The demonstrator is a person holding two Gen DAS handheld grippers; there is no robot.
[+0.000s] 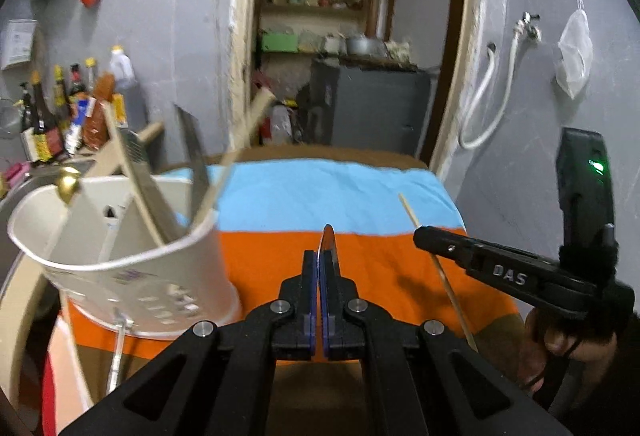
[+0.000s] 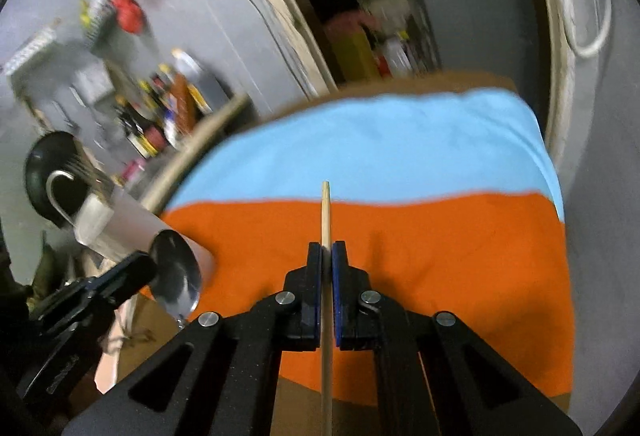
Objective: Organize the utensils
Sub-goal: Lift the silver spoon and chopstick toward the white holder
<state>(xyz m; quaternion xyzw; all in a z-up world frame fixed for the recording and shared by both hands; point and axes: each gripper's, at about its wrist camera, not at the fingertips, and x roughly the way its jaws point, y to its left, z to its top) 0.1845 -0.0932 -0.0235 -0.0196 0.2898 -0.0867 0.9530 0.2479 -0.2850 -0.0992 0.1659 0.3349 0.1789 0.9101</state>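
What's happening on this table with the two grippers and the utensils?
A person is sorting utensils with a hand-held gripper in each hand. The left gripper is shut on a metal spoon, seen edge-on from its own camera. The right gripper is shut on a wooden chopstick. A white utensil holder stands at the left on the blue and orange cloth, with several utensils already in it.

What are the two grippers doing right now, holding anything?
Left gripper: closed on a metal spoon, seen edge-on between its pads.
Right gripper: closed on a wooden chopstick.
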